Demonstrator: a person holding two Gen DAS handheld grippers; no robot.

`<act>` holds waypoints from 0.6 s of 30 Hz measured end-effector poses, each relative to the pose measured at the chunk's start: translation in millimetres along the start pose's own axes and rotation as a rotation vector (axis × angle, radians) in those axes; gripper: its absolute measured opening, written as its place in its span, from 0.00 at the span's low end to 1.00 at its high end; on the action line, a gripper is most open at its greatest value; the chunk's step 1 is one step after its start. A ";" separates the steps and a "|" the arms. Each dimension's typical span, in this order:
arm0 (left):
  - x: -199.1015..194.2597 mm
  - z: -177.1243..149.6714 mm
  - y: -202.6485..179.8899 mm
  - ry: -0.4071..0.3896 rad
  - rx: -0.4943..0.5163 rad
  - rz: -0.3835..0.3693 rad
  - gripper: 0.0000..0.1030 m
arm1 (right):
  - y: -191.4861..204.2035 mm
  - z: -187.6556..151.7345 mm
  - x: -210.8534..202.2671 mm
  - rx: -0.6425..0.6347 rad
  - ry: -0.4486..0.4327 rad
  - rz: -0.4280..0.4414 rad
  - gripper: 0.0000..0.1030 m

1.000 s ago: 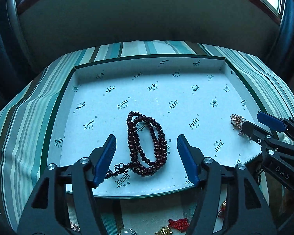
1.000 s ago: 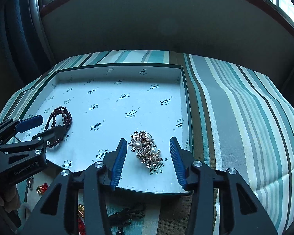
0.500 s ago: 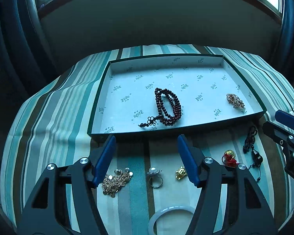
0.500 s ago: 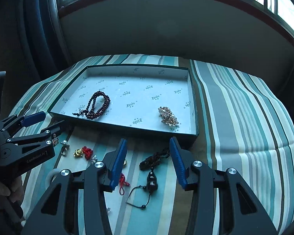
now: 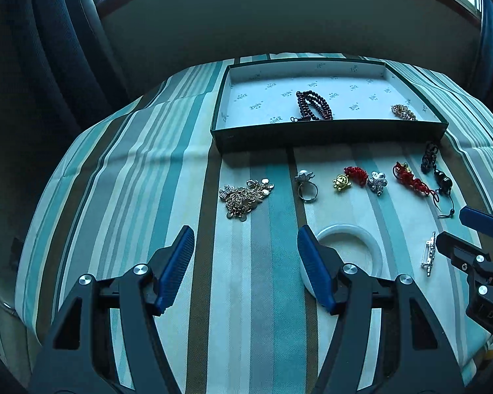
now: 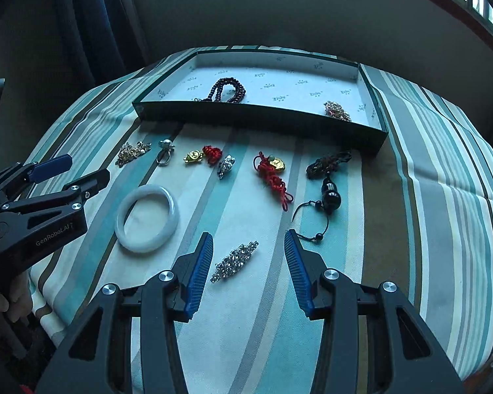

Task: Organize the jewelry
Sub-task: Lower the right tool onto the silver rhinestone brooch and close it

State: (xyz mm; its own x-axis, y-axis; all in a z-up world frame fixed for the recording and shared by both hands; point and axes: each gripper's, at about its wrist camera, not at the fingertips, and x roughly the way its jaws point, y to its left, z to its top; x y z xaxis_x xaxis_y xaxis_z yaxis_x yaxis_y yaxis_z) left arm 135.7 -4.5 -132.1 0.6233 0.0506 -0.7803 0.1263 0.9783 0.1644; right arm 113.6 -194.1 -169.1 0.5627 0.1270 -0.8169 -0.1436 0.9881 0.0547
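box ahead of both claws: bead bracelet + gold brooch inside | left claw wide open, empty | right claw wide open, empty, hairclip between fingers

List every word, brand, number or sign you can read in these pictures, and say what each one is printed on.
"GenRobot.AI" – on the side of the left hand-held gripper, seen in the right wrist view.
"DAS" – partly cut off, on the body of the right hand-held gripper, seen in the left wrist view.
Repeated small logo print on the white lining of the tray – too small and blurred to read.
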 end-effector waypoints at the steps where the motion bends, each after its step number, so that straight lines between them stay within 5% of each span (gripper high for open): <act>1: -0.5 -3.0 1.5 0.003 -0.003 0.001 0.63 | 1.5 -2.0 3.0 -0.003 0.008 -0.001 0.44; 18: 2.3 -11.5 4.9 0.034 -0.024 -0.016 0.63 | -13.7 -5.7 6.5 0.003 0.046 -0.039 0.44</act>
State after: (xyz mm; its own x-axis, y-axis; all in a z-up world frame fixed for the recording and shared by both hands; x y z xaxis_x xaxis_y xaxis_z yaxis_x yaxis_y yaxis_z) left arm 129.0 2.8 -140.0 0.5944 0.0412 -0.8031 0.1176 0.9835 0.1374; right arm 114.5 -207.3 -178.5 0.5299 0.0848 -0.8438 -0.1201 0.9925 0.0242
